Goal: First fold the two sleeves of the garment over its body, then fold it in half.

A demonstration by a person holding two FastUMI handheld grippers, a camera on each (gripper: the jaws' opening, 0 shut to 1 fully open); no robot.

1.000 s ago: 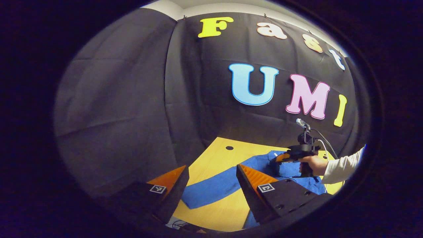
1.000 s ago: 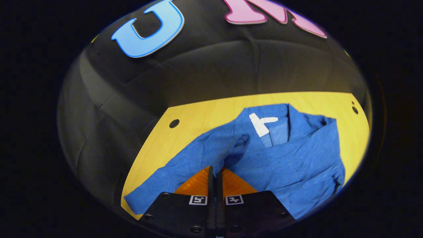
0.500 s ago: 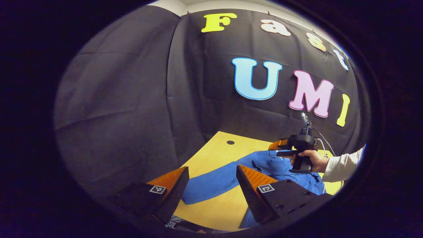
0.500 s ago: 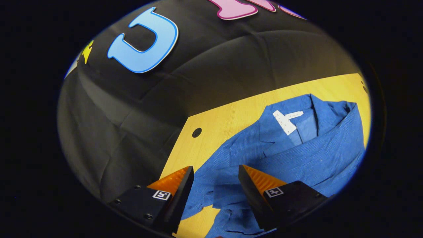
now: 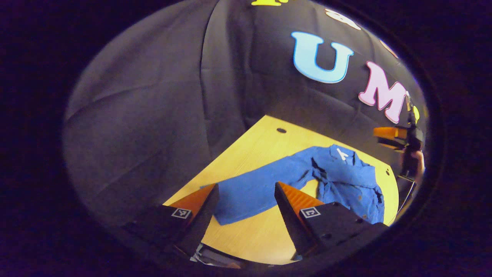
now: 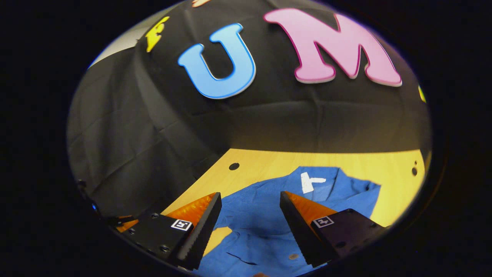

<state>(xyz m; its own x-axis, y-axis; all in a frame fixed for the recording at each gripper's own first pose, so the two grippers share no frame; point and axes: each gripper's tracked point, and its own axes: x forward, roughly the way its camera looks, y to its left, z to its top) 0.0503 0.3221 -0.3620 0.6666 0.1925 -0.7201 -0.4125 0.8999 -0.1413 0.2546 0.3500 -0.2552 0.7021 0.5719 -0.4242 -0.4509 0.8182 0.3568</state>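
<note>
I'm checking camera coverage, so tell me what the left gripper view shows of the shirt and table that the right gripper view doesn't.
Left gripper view: the blue shirt's long sleeve stretched flat across the table toward the open left gripper, and the right gripper held above the table's far side.

Right gripper view: a close look at the shirt's front with a button, between the open fingers of the right gripper.

Both: the blue shirt, its white neck label, the wooden table.

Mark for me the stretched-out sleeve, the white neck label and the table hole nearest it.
sleeve [image 5: 246, 192], left gripper view, middle of its length.
white neck label [image 6: 309, 181], right gripper view, centre of the tag.
table hole [image 6: 233, 166], right gripper view, the hole's dark centre.
</note>
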